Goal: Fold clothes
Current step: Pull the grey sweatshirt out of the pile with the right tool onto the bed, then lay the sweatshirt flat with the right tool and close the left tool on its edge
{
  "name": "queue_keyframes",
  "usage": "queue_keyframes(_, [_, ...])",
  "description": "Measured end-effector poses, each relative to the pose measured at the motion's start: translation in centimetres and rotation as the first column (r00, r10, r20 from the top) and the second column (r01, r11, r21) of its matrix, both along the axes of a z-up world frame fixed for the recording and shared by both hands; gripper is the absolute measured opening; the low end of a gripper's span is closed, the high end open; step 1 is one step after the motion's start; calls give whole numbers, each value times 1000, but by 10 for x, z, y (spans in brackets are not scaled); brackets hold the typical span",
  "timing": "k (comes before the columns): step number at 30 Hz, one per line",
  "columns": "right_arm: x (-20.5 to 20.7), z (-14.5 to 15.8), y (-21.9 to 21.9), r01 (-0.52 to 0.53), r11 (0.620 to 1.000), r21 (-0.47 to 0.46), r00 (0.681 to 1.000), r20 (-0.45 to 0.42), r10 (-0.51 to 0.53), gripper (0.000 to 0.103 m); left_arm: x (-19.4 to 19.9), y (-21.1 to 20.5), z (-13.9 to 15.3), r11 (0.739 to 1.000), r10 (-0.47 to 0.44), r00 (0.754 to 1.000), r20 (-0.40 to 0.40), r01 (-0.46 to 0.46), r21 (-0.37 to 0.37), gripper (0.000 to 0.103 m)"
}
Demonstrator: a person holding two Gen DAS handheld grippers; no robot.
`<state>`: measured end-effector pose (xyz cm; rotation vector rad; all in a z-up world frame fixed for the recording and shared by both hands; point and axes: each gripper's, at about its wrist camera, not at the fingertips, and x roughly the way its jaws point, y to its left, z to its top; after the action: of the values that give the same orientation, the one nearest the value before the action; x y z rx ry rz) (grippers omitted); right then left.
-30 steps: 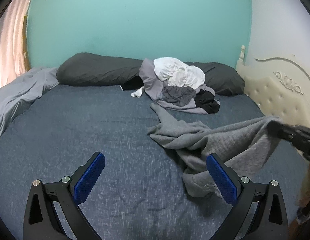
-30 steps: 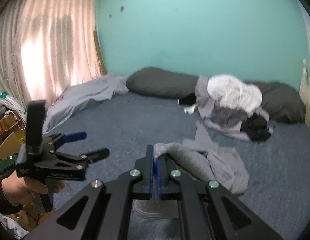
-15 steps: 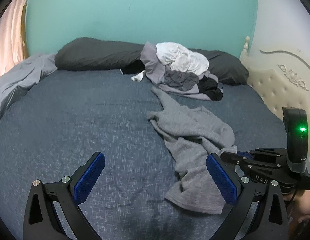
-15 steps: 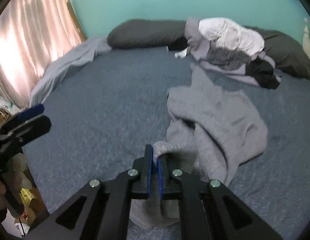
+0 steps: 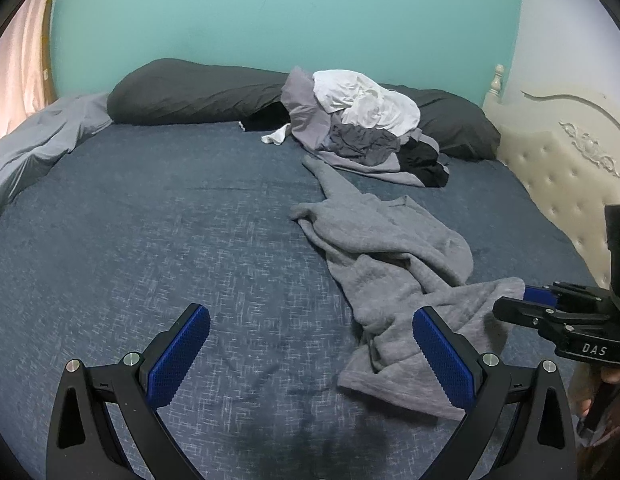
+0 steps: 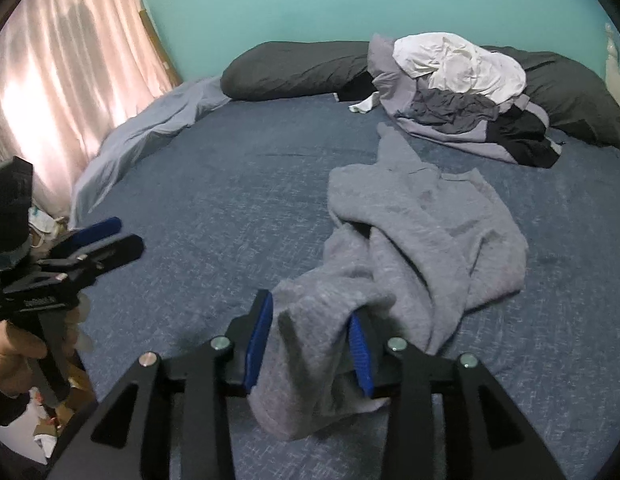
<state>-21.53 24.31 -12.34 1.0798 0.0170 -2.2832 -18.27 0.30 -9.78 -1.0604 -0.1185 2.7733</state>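
A crumpled grey sweater (image 5: 390, 256) (image 6: 422, 240) lies on the blue bed sheet (image 5: 150, 240), reaching from the clothes pile toward the near edge. My right gripper (image 6: 310, 340) is low over its near end. Its jaws are opening, and a fold of the sweater still sits loosely between the blue pads (image 6: 259, 328). In the left wrist view the right gripper (image 5: 526, 302) shows at the sweater's right edge. My left gripper (image 5: 310, 344) is open with bare sheet between its fingers, and its right finger (image 5: 442, 352) hides part of the sweater's hem. It also appears at the left of the right wrist view (image 6: 106, 236).
A pile of white, grey and black clothes (image 5: 366, 128) sits at the far side against long dark pillows (image 5: 190, 92). A light grey blanket (image 5: 38, 148) lies along the left edge. A cream headboard (image 5: 558, 168) stands on the right, and pink curtains (image 6: 70, 60) hang on the left.
The right gripper came down and laid the lifted sweater end on the bed, and its jaws have parted from shut. The left gripper sank a little and stayed open.
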Motion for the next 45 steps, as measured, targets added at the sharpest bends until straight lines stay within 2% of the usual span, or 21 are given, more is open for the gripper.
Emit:
queue_keyframes(5, [15,9,-2,-77,997,0,997,-6,77,47,4,-1,2,1000,1,1000,-6,-1,-6,103])
queue_keyframes(13, [28,10,25,-63,996,56,998,-12,63,47,10,-7,5,1000,1,1000,-13,-1,-11,103])
queue_keyframes(17, [22,-16,48,0,988,155,1000,28,-4,47,12,-7,4,1000,-3,1000,-10,3,-12,103])
queue_keyframes(23, [7,-73,68,46,972,231,992,107,-73,47,13,-3,-6,1000,-21,1000,3,21,-19,103])
queue_keyframes(29, [-8,-122,59,32,967,253,985,156,-73,47,4,4,-30,999,-42,998,48,43,-16,103])
queue_keyframes(36, [-27,-147,47,16,974,224,979,196,-61,47,5,20,-52,995,-96,992,79,97,-15,103])
queue_keyframes(37, [-30,-151,46,16,974,225,977,202,-63,46,6,22,-54,994,-104,991,84,105,-14,103])
queue_keyframes(40, [-35,-159,43,24,973,229,971,227,-77,31,9,30,-62,991,-131,987,93,132,-13,103])
queue_keyframes(45, [-38,-164,45,32,979,201,968,236,-80,21,11,43,-80,983,-180,978,109,183,-18,103])
